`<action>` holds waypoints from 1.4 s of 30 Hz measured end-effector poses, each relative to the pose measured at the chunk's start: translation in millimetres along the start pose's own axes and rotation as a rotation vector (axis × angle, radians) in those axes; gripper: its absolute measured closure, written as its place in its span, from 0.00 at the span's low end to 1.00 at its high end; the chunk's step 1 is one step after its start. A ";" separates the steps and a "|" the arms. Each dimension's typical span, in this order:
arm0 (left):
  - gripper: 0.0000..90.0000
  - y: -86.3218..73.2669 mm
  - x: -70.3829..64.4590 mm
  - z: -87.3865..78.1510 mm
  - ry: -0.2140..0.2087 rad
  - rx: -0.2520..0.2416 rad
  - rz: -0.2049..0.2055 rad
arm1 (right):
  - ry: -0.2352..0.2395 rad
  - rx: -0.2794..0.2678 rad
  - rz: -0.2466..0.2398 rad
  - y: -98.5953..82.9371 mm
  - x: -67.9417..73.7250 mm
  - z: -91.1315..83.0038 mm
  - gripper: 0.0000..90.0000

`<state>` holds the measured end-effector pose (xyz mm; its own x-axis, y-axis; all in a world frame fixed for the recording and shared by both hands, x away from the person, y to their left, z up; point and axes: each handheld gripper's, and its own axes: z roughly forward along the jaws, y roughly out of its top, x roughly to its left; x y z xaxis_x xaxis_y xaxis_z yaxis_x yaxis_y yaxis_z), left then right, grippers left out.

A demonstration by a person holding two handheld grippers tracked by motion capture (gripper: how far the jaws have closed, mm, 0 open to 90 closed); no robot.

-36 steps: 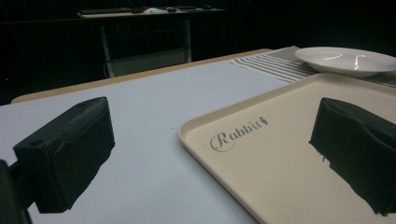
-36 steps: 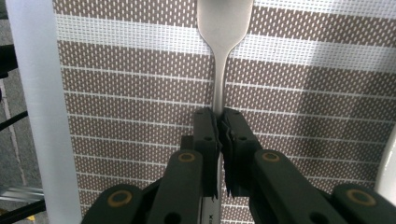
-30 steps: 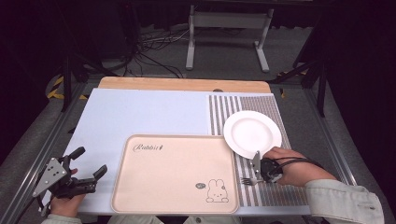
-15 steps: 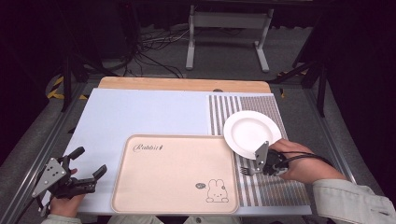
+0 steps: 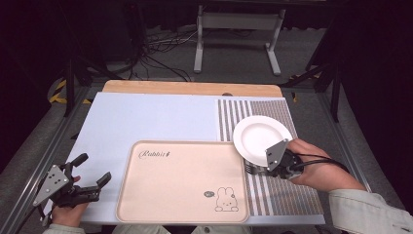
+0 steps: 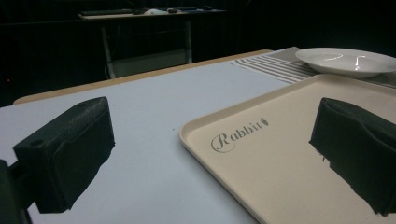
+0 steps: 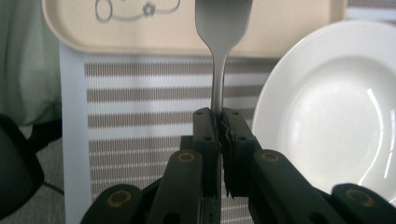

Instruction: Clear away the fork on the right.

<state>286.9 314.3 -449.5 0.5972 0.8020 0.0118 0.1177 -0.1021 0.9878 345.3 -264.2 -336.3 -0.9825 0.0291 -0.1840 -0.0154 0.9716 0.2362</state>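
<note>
Right tongs [image 5: 258, 168] shifted up toward plate [image 5: 262, 136] since a second ago | clamped on fork [image 7: 219, 56], over striped mat [image 5: 287, 195] beside tray [image 5: 182, 183] | left tongs [image 5: 92, 168] spread wide, empty, low over counter [image 5: 156, 119]

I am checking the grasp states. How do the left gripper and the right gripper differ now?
The left gripper is open and holds nothing; the right gripper is shut on the fork. The left one sits beside the tray, the right one beside the plate. Both have black jaws.
</note>
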 end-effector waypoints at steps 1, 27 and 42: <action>0.00 0.0 0.0 0.0 0.000 0.000 0.000 | -0.005 -0.011 0.009 1.0 0.4 -1.0 0.95; 0.00 0.1 1.1 -1.1 -0.002 -0.003 -0.002 | -0.066 -0.302 0.311 62.6 0.7 -8.5 0.95; 0.00 0.1 1.3 -1.1 -0.002 -0.004 -0.002 | -0.063 -0.310 0.629 82.4 0.3 7.2 0.95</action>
<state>286.7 315.9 -449.2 0.5986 0.8010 0.0097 0.1159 -0.0986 0.9883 345.1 -182.5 -323.8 -0.8100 0.5859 0.0239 0.4905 0.6547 0.5752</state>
